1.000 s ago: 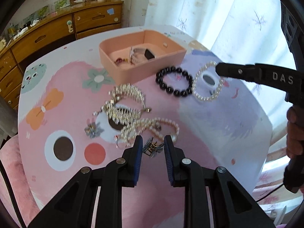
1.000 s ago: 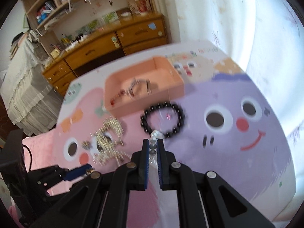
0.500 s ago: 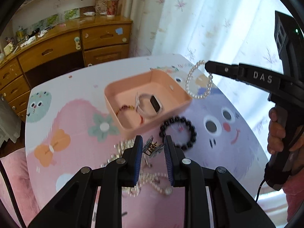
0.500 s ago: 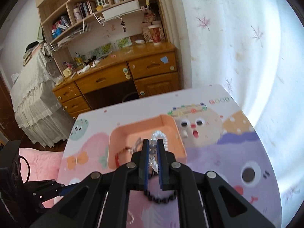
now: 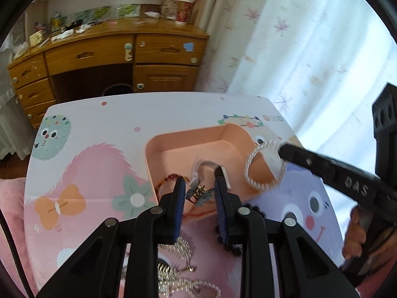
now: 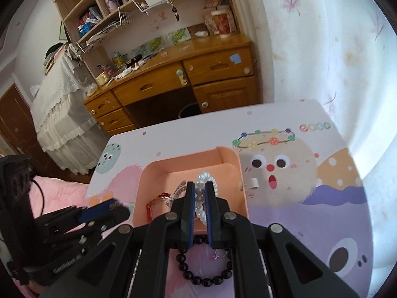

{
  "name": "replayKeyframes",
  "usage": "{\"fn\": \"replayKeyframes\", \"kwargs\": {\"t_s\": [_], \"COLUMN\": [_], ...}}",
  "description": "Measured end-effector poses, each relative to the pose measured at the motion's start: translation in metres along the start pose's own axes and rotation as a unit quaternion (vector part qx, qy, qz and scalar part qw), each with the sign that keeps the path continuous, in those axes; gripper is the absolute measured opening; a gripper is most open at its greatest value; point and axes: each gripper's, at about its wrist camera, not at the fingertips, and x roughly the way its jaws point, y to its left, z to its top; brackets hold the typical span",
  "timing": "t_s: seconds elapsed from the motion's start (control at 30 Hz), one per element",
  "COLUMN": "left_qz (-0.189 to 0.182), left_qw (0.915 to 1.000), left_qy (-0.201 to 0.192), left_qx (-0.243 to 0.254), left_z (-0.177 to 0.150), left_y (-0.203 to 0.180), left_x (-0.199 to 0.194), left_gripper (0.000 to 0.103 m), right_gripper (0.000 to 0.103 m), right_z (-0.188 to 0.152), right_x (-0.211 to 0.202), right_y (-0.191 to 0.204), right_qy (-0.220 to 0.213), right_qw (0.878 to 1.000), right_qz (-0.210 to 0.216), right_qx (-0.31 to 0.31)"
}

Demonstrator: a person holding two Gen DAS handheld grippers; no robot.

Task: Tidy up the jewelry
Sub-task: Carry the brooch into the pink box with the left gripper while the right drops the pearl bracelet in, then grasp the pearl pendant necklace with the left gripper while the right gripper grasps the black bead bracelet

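Note:
My left gripper point(image 5: 199, 193) is shut on a small blue butterfly hair clip point(image 5: 198, 194) and holds it over the near edge of the peach tray point(image 5: 173, 144). My right gripper point(image 6: 200, 196) is shut on a white pearl bracelet point(image 6: 204, 181), which hangs over the tray point(image 6: 233, 171); the bracelet also shows in the left wrist view point(image 5: 263, 166), blurred. In the tray lie a red bead bracelet point(image 6: 155, 202) and a white band point(image 6: 180, 187). A black bead bracelet point(image 6: 206, 268) lies on the table below the right gripper.
Silver and pearl jewelry point(image 5: 178, 268) lies on the cartoon-print table point(image 5: 94, 124) beneath the left gripper. A wooden desk point(image 6: 188, 74) with shelves stands behind the table, a curtain point(image 5: 297, 37) to the right, a bed point(image 6: 59, 104) to the left.
Both grippers have lifted their pieces off the table and moved forward to the tray. The pearl bracelet now hangs over the tray's right side; the clip is over its near edge.

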Motion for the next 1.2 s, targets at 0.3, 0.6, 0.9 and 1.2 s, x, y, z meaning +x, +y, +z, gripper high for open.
{"fn": "replayKeyframes", "kwargs": {"t_s": [0.3,0.6,0.9,1.2], "left_qz": [0.023,0.033,0.047,0.058], "left_qw": [0.9993,0.9963,0.9812,0.9669], "left_qy": [0.002,0.045,0.089,0.142], "left_qx": [-0.028,-0.066,-0.165,-0.204], "left_z": [0.003,-0.031,-0.085,-0.144], "left_y": [0.004,0.007,0.024,0.01], "left_x": [0.006,0.004,-0.01,-0.011], "left_gripper": [0.055,0.064,0.071,0.074], "right_gripper": [0.036,0.039,0.039,0.039], "right_z": [-0.003,-0.011,-0.035,-0.071], "right_x": [0.008,0.01,0.016,0.03], "right_y": [-0.013,-0.035,-0.046,-0.052], "right_qy": [0.028,0.054,0.114,0.199], "right_qw": [0.999,0.998,0.991,0.974], "right_qz": [0.008,0.013,-0.01,-0.004], "right_qx": [-0.013,0.039,0.067,0.105]}}
